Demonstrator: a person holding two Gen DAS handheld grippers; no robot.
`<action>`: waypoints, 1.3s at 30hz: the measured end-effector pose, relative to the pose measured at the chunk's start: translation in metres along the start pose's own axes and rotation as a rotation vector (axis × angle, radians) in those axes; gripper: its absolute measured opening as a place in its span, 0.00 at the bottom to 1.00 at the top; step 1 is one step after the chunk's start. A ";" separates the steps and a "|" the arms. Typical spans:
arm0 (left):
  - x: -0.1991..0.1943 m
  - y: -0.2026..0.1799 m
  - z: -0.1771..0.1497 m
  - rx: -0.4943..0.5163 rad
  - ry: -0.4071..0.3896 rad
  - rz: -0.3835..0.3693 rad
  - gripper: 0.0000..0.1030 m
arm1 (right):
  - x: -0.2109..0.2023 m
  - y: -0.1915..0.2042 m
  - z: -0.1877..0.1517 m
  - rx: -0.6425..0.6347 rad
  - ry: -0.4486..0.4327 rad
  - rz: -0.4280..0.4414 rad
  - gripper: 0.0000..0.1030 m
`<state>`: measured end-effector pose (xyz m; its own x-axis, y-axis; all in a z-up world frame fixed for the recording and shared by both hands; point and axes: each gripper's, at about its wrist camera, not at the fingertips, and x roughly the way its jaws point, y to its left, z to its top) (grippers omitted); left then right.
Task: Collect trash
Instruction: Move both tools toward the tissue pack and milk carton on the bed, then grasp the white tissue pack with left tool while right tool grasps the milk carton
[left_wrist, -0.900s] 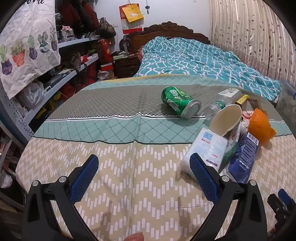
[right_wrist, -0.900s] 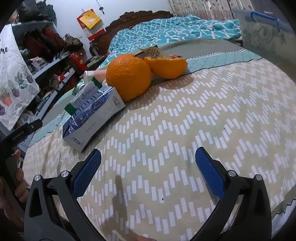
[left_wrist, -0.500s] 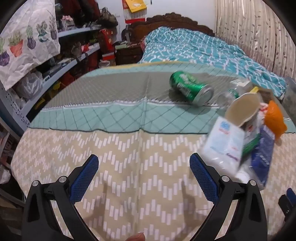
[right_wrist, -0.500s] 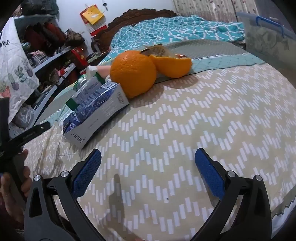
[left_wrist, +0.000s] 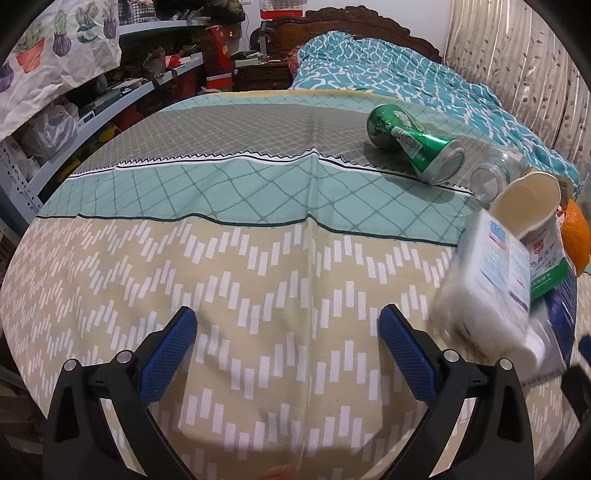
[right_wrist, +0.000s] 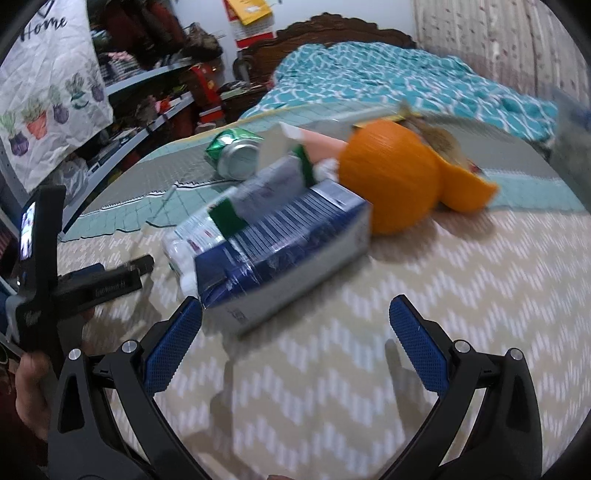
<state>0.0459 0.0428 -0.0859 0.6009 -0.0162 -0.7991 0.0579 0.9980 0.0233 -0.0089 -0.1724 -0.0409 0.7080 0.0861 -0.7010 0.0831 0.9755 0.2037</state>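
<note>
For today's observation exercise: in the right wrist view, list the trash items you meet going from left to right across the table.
Green can → blue box → whole orange → orange peel. The white packets wedged between the can and the box overlap too much to place.

Orange (left_wrist: 576, 236) cut off; carton (right_wrist: 280, 236) blurred

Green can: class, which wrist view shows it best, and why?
The left wrist view. There the green can lies whole and sharp on the cloth, side and end both visible. In the right wrist view only its end shows, blurred and partly hidden behind a carton.
</note>
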 end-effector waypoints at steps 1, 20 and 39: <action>0.000 0.000 -0.001 0.003 -0.002 -0.001 0.92 | 0.004 0.004 0.004 -0.002 0.005 0.001 0.97; -0.043 -0.008 0.019 0.100 -0.058 -0.244 0.92 | -0.032 -0.056 -0.020 0.042 -0.040 -0.189 0.97; -0.034 -0.093 0.019 0.346 -0.065 -0.255 0.61 | -0.006 -0.059 -0.017 0.086 0.046 -0.043 0.66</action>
<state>0.0354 -0.0502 -0.0496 0.5813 -0.2745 -0.7660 0.4683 0.8827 0.0391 -0.0300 -0.2265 -0.0609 0.6699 0.0560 -0.7403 0.1739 0.9576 0.2299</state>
